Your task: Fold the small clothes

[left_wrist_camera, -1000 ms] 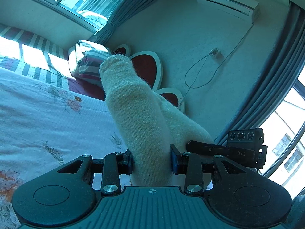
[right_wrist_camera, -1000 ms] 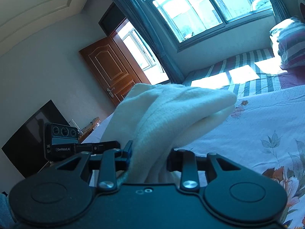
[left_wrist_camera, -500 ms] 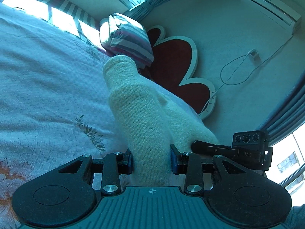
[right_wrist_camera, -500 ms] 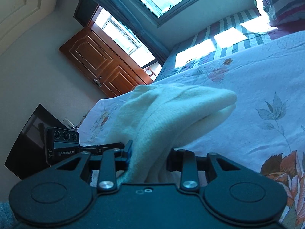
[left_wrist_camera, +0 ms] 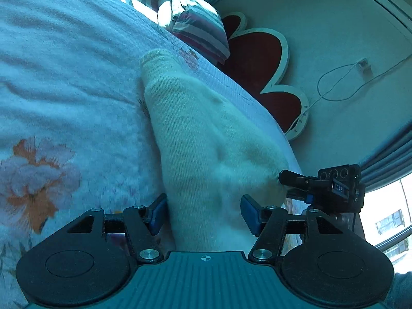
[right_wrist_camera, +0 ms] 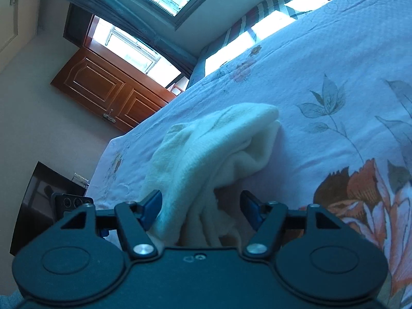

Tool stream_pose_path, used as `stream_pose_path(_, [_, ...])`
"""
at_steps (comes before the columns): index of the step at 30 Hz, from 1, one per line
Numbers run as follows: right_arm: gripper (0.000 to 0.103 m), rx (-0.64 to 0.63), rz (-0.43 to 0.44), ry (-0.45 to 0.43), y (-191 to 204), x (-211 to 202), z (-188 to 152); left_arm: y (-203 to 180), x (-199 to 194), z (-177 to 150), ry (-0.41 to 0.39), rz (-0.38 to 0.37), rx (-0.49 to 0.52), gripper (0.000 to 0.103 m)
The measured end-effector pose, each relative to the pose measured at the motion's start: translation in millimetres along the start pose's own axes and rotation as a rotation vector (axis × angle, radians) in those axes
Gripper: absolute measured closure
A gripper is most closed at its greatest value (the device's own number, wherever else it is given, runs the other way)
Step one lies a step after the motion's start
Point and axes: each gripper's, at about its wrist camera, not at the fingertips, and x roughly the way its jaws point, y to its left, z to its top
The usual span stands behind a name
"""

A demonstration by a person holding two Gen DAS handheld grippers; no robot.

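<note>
**Both claws slack around the cream garment on the bed**

The left claw (left_wrist_camera: 204,212) stands released, its blue pads apart with the cream knit garment (left_wrist_camera: 206,139) lying between them; the right claw (right_wrist_camera: 200,209) is likewise spread, the same garment (right_wrist_camera: 219,149) bunched between its pads; the cloth rests on the floral bedspread (left_wrist_camera: 64,77), which runs broad and flat to the left claw's left; on its right the bed edge drops close by, with the red headboard (left_wrist_camera: 260,59) and striped pillow (left_wrist_camera: 200,31) beyond; ahead of the right claw lie open bedspread (right_wrist_camera: 322,64), then a wooden door (right_wrist_camera: 108,90); the garment is thick, fuzzy, folded over itself, rounded at the far end.
</note>
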Motion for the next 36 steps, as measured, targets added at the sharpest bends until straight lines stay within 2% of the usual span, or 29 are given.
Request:
stream_pose_path(4, [0.034, -0.006, -0.008, 0.085, -11, 2, -23, -2, 2, -13, 0.002, -0.027, -0.019, 0.043])
stream_pose_path(6, [0.034, -0.028, -0.008, 0.073, -6, 5, -31, 3, 4, -12, 0.001, -0.067, -0.083, 0.046])
stream_pose_path(7, [0.042, 0.004, 0.005, 0.071, -8, 7, -32, 4, 5, -12, 0.001, -0.08, -0.108, 0.056])
stream_pose_path(8, [0.057, 0.059, 0.03, 0.088, -11, 9, -32, 3, 5, -13, 0.009, -0.071, -0.116, 0.06])
stream_pose_path(9, [0.081, 0.128, 0.035, 0.146, -12, 16, -30, 1, 4, -13, 0.014, -0.066, -0.123, 0.066])
stream_pose_path(11, [0.086, 0.2, -0.003, 0.172, -9, 16, -34, -1, 1, -16, 0.03, -0.083, -0.163, 0.068])
stream_pose_path(13, [0.087, 0.328, 0.038, 0.179, -4, 8, -39, -4, -5, -21, 0.048, -0.1, -0.196, 0.068])
stream_pose_path(14, [0.087, 0.375, 0.023, 0.182, 0, 3, -43, -5, -5, -24, 0.061, -0.085, -0.205, 0.068])
stream_pose_path(15, [0.087, 0.401, 0.006, 0.188, 3, 1, -47, -5, -5, -29, 0.087, -0.021, -0.201, 0.068])
stream_pose_path(16, [0.087, 0.418, -0.017, 0.195, 3, 0, -52, -5, -1, -33, 0.111, 0.07, -0.187, 0.072])
stream_pose_path(17, [0.086, 0.425, -0.072, 0.204, 1, 3, -59, -4, -2, -36, 0.1, 0.068, -0.186, 0.073])
stream_pose_path(18, [0.084, 0.389, -0.133, 0.205, 0, 6, -63, -4, -4, -37, 0.088, 0.072, -0.194, 0.073])
stream_pose_path(20, [0.078, 0.366, -0.104, 0.17, -1, 5, -66, -15, -15, -35, 0.041, 0.128, -0.151, 0.072])
stream_pose_path(21, [0.073, 0.34, -0.113, 0.15, 3, 0, -65, -24, -23, -32, 0.001, 0.158, -0.103, 0.067])
stream_pose_path(22, [0.069, 0.261, -0.155, 0.109, 13, -9, -62, -34, -30, -28, -0.045, 0.215, -0.042, 0.061])
stream_pose_path(24, [0.072, 0.073, -0.246, -0.008, 34, -31, -54, -46, -32, -19, -0.094, 0.265, 0.042, 0.058])
stream_pose_path(26, [0.074, -0.039, -0.271, -0.066, 49, -33, -42, -53, -20, -7, -0.098, 0.309, 0.094, 0.058])
stream_pose_path(27, [0.078, -0.082, -0.267, -0.071, 54, -27, -36, -51, -15, -3, -0.103, 0.334, 0.097, 0.058])
stream_pose_path(29, [0.079, -0.188, -0.303, -0.07, 61, -7, -25, -42, 1, 2, -0.087, 0.358, 0.06, 0.058])
stream_pose_path(31, [0.083, -0.242, -0.414, -0.008, 57, 22, -20, -35, 11, 1, -0.08, 0.359, 0.03, 0.049])
stream_pose_path(32, [0.083, -0.233, -0.426, 0.014, 48, 35, -18, -35, 11, 1, -0.083, 0.357, 0.027, 0.049])
stream_pose_path(34, [0.082, -0.219, -0.412, 0.001, 42, 30, -15, -39, 2, 4, -0.114, 0.351, 0.032, 0.049])
stream_pose_path(36, [0.08, -0.236, -0.391, -0.049, 48, 15, -9, -41, 2, 11, -0.152, 0.369, 0.053, 0.049])
